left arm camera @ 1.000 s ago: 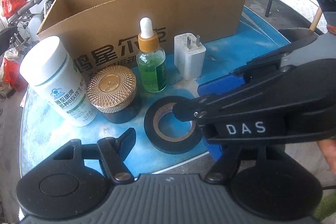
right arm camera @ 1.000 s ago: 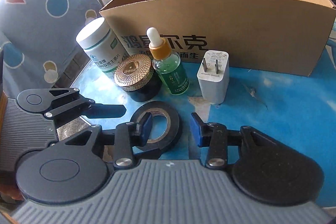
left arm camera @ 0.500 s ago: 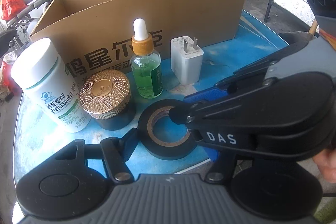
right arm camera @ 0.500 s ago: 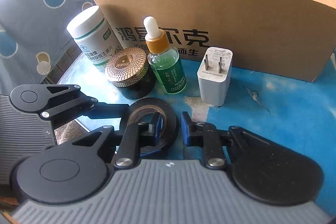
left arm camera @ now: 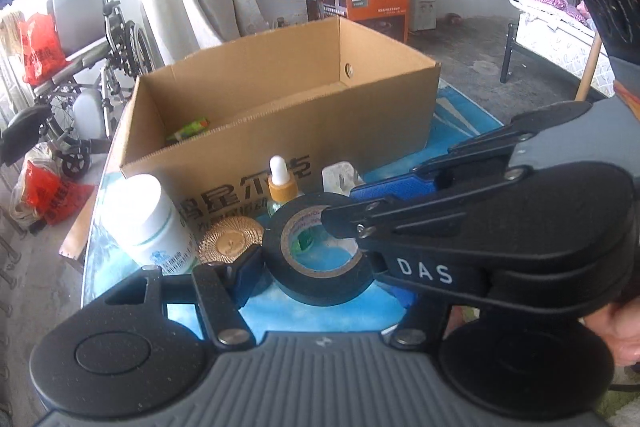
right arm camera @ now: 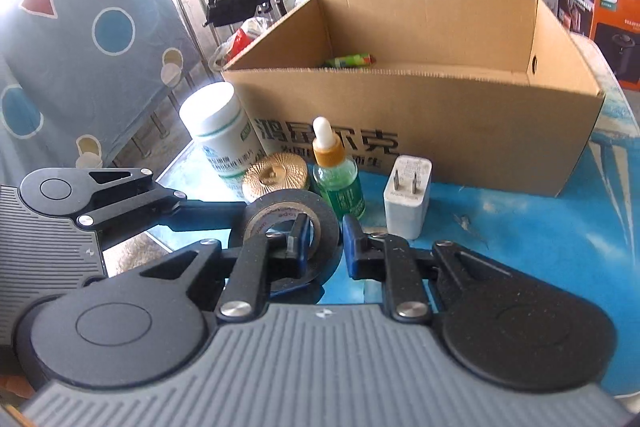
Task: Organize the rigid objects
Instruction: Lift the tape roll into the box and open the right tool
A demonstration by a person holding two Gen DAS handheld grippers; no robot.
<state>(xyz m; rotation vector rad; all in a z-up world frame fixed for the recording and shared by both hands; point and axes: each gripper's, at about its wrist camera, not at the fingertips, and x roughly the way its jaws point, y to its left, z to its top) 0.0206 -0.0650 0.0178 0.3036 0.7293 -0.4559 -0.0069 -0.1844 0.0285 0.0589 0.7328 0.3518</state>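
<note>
Black tape roll [right arm camera: 288,227] off the table [right arm camera: 540,227] near its front edge, pinched through the wall by right gripper [right arm camera: 326,241]; left gripper [left arm camera: 316,267] half-wide alongside, grip unclear. Likely next: carry over cardboard box [right arm camera: 440,139] rim, release inside.

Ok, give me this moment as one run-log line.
right hand-held gripper: shut on tape roll, lifted off table | left hand-held gripper: beside tape, grip unclear | box: open | bottles, charger: on table

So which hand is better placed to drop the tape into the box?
Probably the right: the right gripper pinches the tape roll by its wall, facing the box; the left gripper shows no clear hold.
</note>
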